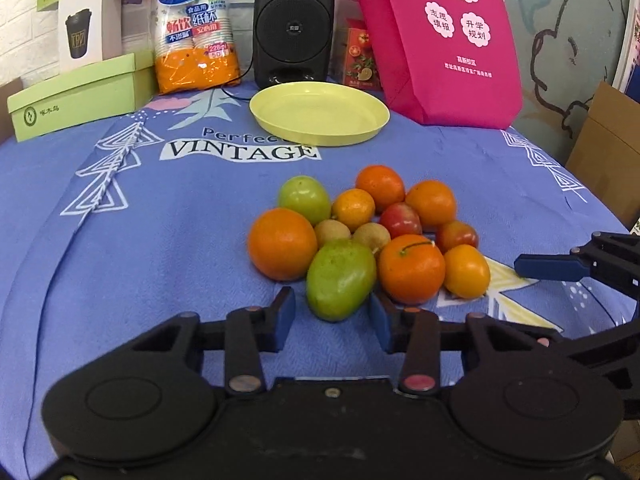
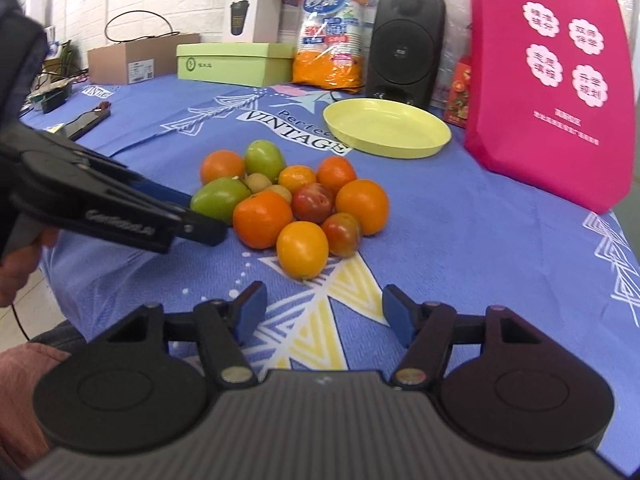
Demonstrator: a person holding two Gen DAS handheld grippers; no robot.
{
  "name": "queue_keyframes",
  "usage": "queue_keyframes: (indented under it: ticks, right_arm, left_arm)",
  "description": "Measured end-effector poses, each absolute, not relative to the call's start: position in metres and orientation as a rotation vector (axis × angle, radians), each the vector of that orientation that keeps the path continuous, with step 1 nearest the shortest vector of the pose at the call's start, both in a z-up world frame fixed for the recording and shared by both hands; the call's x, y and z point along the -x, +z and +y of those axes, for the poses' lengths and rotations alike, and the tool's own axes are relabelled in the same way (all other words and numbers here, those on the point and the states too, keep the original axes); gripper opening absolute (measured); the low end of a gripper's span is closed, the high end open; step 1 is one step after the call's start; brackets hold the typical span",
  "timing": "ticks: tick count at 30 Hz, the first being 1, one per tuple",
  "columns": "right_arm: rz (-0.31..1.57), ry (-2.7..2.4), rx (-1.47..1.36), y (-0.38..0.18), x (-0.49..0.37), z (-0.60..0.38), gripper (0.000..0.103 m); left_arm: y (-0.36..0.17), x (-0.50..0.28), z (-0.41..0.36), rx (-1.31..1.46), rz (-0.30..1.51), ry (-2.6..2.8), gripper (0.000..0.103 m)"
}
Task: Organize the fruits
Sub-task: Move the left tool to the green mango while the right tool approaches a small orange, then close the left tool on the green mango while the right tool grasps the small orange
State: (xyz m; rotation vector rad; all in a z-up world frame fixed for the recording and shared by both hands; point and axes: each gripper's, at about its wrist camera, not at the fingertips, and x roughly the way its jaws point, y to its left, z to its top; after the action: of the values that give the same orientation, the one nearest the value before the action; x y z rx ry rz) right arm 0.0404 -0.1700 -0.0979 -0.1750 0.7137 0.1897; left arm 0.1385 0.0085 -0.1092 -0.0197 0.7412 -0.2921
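Left claw (image 1: pixel 331 316): jaws parted and holding nothing, one blue pad on either side of the near end of a green mango (image 1: pixel 340 278), which lies on the surface at the front of the fruit pile; whether the right-hand pad touches the fruit cannot be told. Right claw (image 2: pixel 324 312): jaws wide apart and empty, poised above the blue cloth (image 2: pixel 460 240) just short of a yellow-orange fruit (image 2: pixel 302 249), with clear cloth between pads and fruit. In the right wrist view the left claw enters from the left, its tip beside the green mango; in the left wrist view one blue finger of the right claw (image 1: pixel 550 267) shows at the right edge, near the same yellow-orange fruit. The pile sits together in the middle of the surface: a large orange (image 1: pixel 282 243) left of the mango, an orange with a stem (image 1: pixel 411 268) to its right, a second green fruit (image 1: pixel 305 199) behind, two small brown fruits (image 1: pixel 372 237) in the centre, two red fruits (image 1: pixel 401 220) and further oranges toward the back. Beyond the pile, well apart from it, lies a pale yellow plate (image 1: pixel 320 114) with nothing in it. Behind the plate stand a black speaker (image 1: pixel 294 24), a pack of paper cups (image 1: pixel 194 26), a green box (image 1: pixel 82 94) and a pink bag (image 1: pixel 444 36).
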Motion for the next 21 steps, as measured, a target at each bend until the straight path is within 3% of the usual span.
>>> queue_keyframes:
  ticks: [14, 21]
  right_arm:
    - [0.709, 0.283, 0.141, -0.105, -0.068, -0.159, 0.056]
    - [0.704, 0.273, 0.116, -0.105, -0.069, -0.163, 0.03]
  left_arm:
    - [-0.111, -0.154, 0.012, 0.051, 0.732, -0.337, 0.036]
    - [-0.111, -0.151, 0.013, 0.067, 0.724, -0.335, 0.036]
